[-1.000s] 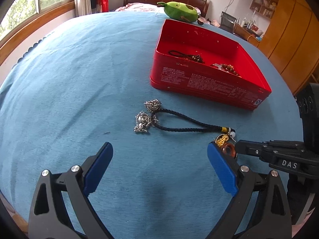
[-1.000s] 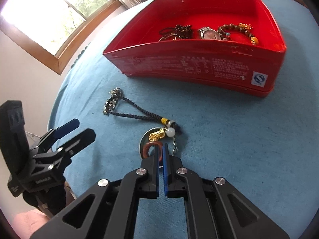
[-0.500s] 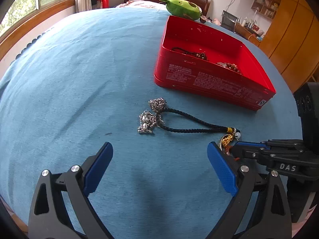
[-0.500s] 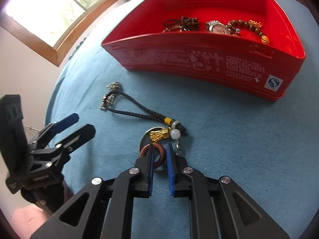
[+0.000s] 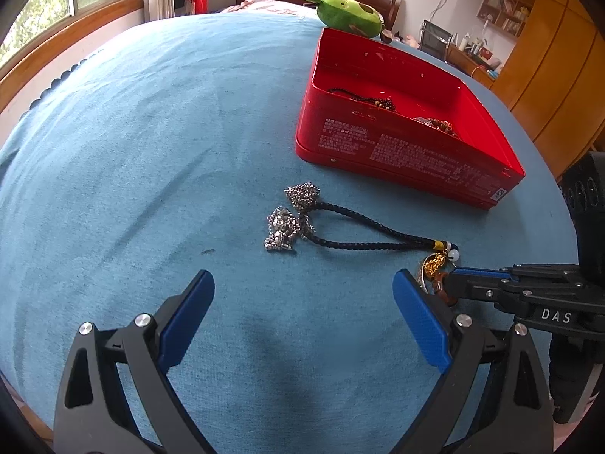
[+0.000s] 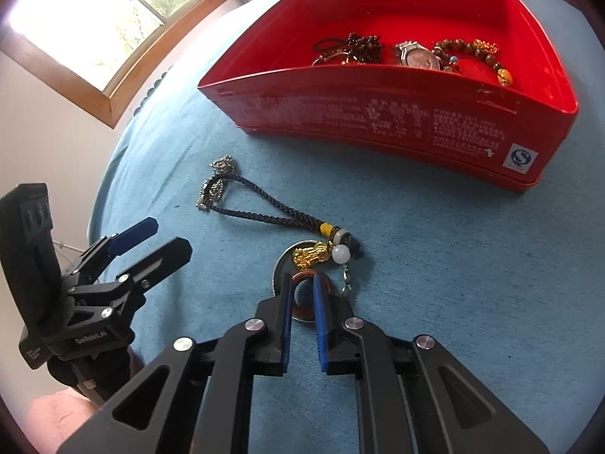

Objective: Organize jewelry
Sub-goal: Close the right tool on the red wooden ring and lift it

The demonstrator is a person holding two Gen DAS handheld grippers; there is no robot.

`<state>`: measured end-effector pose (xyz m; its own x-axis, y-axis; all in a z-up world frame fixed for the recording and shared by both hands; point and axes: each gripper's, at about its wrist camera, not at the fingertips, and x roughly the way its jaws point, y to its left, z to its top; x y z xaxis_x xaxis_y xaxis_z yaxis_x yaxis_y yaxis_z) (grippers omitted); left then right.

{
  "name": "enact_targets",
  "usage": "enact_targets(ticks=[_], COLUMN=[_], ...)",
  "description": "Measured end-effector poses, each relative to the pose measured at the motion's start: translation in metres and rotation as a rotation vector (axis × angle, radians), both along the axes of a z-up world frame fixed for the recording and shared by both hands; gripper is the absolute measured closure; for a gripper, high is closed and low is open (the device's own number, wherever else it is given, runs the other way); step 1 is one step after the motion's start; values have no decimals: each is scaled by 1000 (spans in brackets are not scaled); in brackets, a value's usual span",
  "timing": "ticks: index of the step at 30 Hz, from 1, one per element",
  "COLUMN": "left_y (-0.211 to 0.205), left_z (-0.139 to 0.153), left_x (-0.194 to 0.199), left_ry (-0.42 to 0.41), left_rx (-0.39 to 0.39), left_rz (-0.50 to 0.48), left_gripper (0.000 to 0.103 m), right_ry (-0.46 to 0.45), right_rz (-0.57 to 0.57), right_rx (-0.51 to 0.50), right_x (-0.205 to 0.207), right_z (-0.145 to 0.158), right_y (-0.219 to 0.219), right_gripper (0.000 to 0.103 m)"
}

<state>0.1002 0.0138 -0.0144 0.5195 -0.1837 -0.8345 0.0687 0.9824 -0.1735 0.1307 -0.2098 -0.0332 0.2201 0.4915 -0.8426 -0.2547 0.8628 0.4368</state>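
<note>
Red tin box (image 6: 382,121) stands on the blue cloth surface (image 5: 151,143) and already holds part of the jewelry: a dark beaded cord piece (image 6: 351,49), a wristwatch (image 6: 416,56) and a brown bead bracelet (image 6: 472,55) lie on its floor, near the front wall. This portion of the task is judged complete.

Two items remain outside the box:

1. Black braided cord charm (image 6: 272,219), lying in front of the box. Its end carries a gold figure (image 6: 312,255), a white bead (image 6: 340,254), a reddish ring (image 6: 310,291) and a round metal disc (image 6: 281,268).
2. Silver chain (image 5: 289,215), bunched at the far loop of the cord and touching it; whether the two are tangled cannot be told.

Right claw (image 6: 302,295): jaws slightly apart, one finger on each side of the reddish ring, tips resting at the cloth. The ring is bracketed but not clamped.

Left claw (image 5: 302,295): jaws wide apart, holding nothing, hovering near the silver chain without touching it.

Assessment: roughly three items stored, two left. The step in hand is the pickup of the cord charm; closing on the ring is still required before transfer to the box. The silver chain may drag along if it is caught on the cord.
</note>
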Motion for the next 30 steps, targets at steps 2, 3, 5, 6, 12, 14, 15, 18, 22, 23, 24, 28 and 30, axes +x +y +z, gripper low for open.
enact_targets(ticks=[2, 3, 5, 6, 12, 14, 15, 18, 22, 23, 24, 28, 30], left_y=[0, 0, 0, 0, 2, 2, 2, 2, 1, 1, 1, 0, 0], left_z=[0, 0, -1, -1, -2, -2, -2, -2, -3, -3, -3, -3, -2], left_x=[0, 0, 0, -1, -1, -1, -1, -1, -1, -1, -2, -4, -5], left_ry=[0, 0, 0, 0, 1, 0, 1, 1, 2, 2, 2, -2, -3], left_rx=[-1, -2, -4, -5, -7, -6, -6, -7, -11, -11, -11, -10, -8], left_rz=[0, 1, 2, 0, -1, -1, -1, -1, -4, -6, -8, -13, -9], left_gripper=[8, 8, 8, 8, 8, 8, 8, 8, 8, 8, 8, 8, 8], right_ry=[-2, -4, 1, 2, -2, 2, 3, -18, -77, -83, -85, -73, -90], right_rz=[-3, -4, -4, -1, 29, 33, 33, 41, 63, 64, 67, 48, 31], right_rx=[-3, -5, -9, -9, -22, -41, -47, -86, -146, -150, -148, -91, -65], right_x=[0, -1, -1, -2, -6, -5, -4, -5, -12, -12, -13, -14, -15], right_z=[1, 2, 1, 1, 2, 0, -1, 0, 1, 1, 1, 4, 11], right_y=[0, 0, 0, 0, 8, 12, 13, 19, 29, 30, 31, 26, 18], right_gripper=[91, 91, 91, 90, 84, 84, 85, 88, 92, 92, 96, 98, 100])
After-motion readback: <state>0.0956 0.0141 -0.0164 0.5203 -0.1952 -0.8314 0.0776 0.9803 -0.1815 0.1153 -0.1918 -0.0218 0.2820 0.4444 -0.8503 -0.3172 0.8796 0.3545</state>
